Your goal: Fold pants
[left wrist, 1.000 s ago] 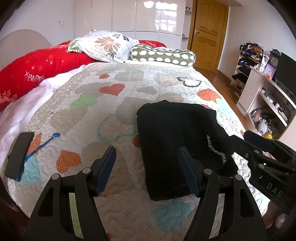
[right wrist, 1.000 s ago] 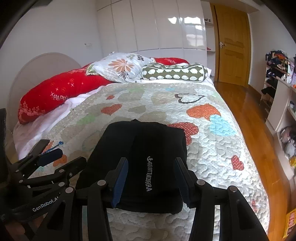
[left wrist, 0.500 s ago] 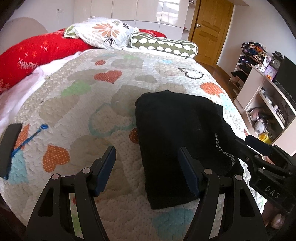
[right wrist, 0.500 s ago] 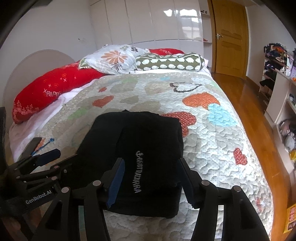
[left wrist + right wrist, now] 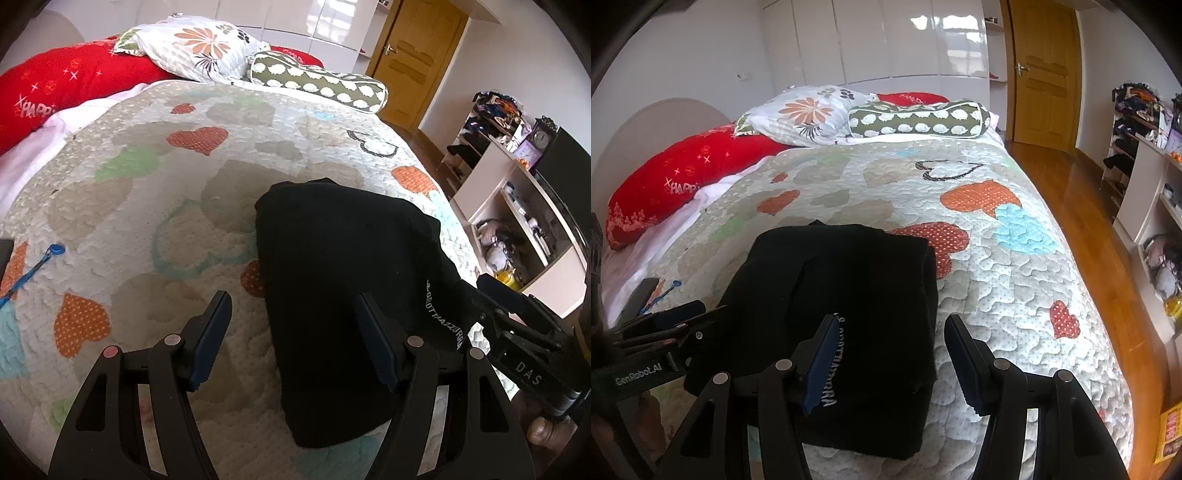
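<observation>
Black pants [image 5: 343, 280] lie folded in a compact rectangle on the heart-patterned quilt [image 5: 147, 206], white lettering along one edge. My left gripper [image 5: 291, 314] is open and empty, hovering over the pants' left edge. My right gripper [image 5: 890, 336] is open and empty above the pants' [image 5: 849, 306] near right corner. The right gripper shows at the right of the left wrist view [image 5: 517, 325], and the left gripper at the left of the right wrist view [image 5: 665, 325].
Red, floral and green pillows [image 5: 916, 120] lie at the bed's head. A dark flat object with a blue cord [image 5: 33, 266] lies at the bed's left edge. Wooden floor [image 5: 1082, 229], shelves and a door stand to the right.
Both grippers have shifted slightly over the folded pants; the left one tilted down closer to the quilt, the right one moved right. The pants have not moved.
</observation>
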`<state>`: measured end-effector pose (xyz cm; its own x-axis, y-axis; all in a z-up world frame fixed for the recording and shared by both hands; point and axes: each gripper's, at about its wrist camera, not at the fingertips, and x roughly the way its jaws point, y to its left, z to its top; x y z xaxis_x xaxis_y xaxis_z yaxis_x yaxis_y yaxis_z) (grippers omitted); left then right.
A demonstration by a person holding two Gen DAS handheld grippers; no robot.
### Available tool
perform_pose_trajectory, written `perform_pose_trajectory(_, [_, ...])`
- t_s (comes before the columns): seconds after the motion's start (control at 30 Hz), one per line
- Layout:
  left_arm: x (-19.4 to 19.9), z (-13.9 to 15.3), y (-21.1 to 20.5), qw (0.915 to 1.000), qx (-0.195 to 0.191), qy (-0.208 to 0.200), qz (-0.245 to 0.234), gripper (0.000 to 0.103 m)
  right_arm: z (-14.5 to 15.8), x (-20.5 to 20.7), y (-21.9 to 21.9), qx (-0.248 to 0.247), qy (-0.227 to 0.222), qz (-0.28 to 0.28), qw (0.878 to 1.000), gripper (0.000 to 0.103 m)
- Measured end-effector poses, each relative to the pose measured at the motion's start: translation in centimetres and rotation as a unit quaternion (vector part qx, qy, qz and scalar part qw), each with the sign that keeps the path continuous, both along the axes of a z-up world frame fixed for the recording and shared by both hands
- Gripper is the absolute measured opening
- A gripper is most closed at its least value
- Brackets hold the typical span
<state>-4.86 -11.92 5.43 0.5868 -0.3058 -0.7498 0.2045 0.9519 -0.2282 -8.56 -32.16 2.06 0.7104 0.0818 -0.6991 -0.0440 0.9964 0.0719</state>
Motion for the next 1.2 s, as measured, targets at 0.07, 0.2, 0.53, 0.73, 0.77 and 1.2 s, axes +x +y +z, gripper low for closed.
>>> perform_pose_trajectory(0.07, [0.3, -0.1, -0.5, 1.0, 0.001, 0.001, -0.008, 0.07, -0.2, 0.3, -0.2, -0.001, 0.004, -0.003, 1.0, 0.057])
perform_pose_trajectory(0.2, [1.1, -0.7, -1.7, 0.9997, 0.01, 0.007, -0.023, 0.07, -0.7, 0.9, -0.9, 0.003, 0.01, -0.008, 1.0, 0.058])
perform_pose_trajectory(0.53, [3.2, -2.6, -2.1, 0.9983, -0.004, 0.044, -0.039, 0.09, -2.3, 3.0, -3.1, 0.058, 0.027, 0.011, 0.998, 0.069])
perform_pose_trajectory(0.73, [3.7, -3.7, -1.6, 0.9958, -0.026, 0.073, -0.048, 0.102, -3.9, 4.8, -3.4, 0.136, 0.057, 0.05, 0.988, 0.069])
perform_pose_trajectory(0.77, [3.7, -3.8, -1.8, 0.9959, -0.022, 0.072, -0.051, 0.102, -4.1, 4.9, -3.3, 0.141, 0.058, 0.056, 0.987, 0.069])
perform_pose_trajectory(1.2, [3.4, -4.0, -1.3, 0.9957, -0.037, 0.063, -0.056, 0.102, -5.0, 5.6, -2.3, 0.138, 0.063, 0.069, 0.986, 0.083])
